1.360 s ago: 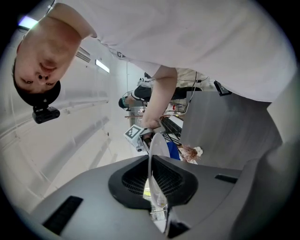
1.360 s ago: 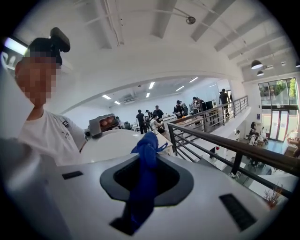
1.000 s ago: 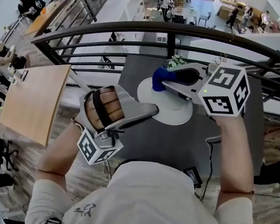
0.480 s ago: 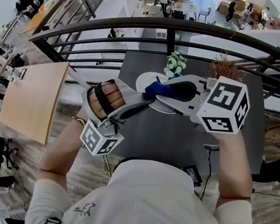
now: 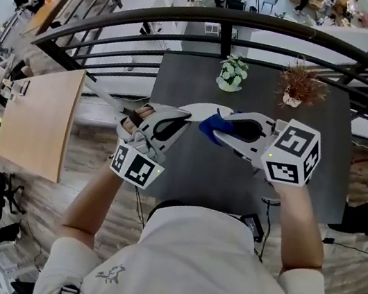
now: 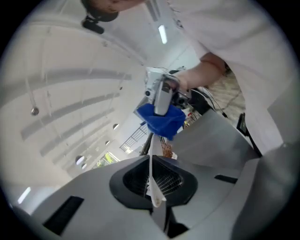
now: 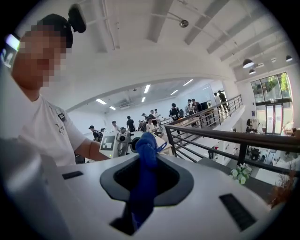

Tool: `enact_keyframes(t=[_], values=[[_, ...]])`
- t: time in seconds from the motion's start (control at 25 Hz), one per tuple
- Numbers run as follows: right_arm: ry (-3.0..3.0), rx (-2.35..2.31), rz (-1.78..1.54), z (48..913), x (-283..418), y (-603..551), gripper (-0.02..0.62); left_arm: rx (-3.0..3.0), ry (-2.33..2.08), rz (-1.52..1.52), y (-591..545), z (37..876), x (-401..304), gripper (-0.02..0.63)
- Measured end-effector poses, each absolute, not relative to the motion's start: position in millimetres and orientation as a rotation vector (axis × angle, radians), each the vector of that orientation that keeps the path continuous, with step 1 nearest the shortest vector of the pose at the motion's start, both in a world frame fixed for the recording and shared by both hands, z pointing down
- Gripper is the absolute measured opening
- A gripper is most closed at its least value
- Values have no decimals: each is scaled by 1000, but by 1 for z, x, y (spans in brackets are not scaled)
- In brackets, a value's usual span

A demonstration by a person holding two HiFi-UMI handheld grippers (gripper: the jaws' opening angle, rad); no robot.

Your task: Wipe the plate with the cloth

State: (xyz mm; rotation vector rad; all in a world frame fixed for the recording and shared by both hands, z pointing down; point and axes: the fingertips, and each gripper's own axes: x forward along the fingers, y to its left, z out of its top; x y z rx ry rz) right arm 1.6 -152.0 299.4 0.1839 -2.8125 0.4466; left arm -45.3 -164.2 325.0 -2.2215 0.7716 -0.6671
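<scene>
A white plate [image 5: 203, 107] is held up over the dark table, tilted onto its edge. My left gripper [image 5: 184, 116] is shut on its rim; the jaws have just been closing with the rim between them. In the left gripper view the plate [image 6: 151, 176] is a thin white line between the jaws of the left gripper [image 6: 154, 199]. My right gripper [image 5: 219, 129] is shut on a bunched blue cloth [image 5: 210, 124], which sits against the plate's right side. The right gripper view has the cloth [image 7: 146, 150] standing out of the right gripper [image 7: 140, 187], with the left gripper [image 7: 123, 140] just beyond.
On the dark table [image 5: 305, 178] stand a small pot of white flowers [image 5: 232, 74] and a dried plant [image 5: 298, 82] at the far edge. A black railing [image 5: 226, 27] runs behind it. A wooden tabletop [image 5: 37, 117] lies to the left.
The plate went from lying flat on the table to being held on edge. My left gripper rolled with it. Both grippers moved nearer to my body, the cloth staying at the plate.
</scene>
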Motion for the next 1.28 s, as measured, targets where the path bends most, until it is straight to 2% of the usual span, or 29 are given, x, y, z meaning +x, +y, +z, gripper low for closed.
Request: enact_keyframes(t=[0.28, 0.64, 1.0, 1.28], values=[[-2796, 229, 651, 356, -14, -166, 66, -2624, 1030, -516, -188, 375, -74, 20], [-2693, 473, 853, 461, -37, -199, 66, -3405, 1560, -256, -201, 531, -119, 19], [-2466, 558, 907, 594, -49, -200, 66, -3560, 1784, -332, -196, 624, -137, 20], [-2344, 490, 1067, 660, -67, -194, 67, -3724, 2041, -235, -182, 701, -141, 20]])
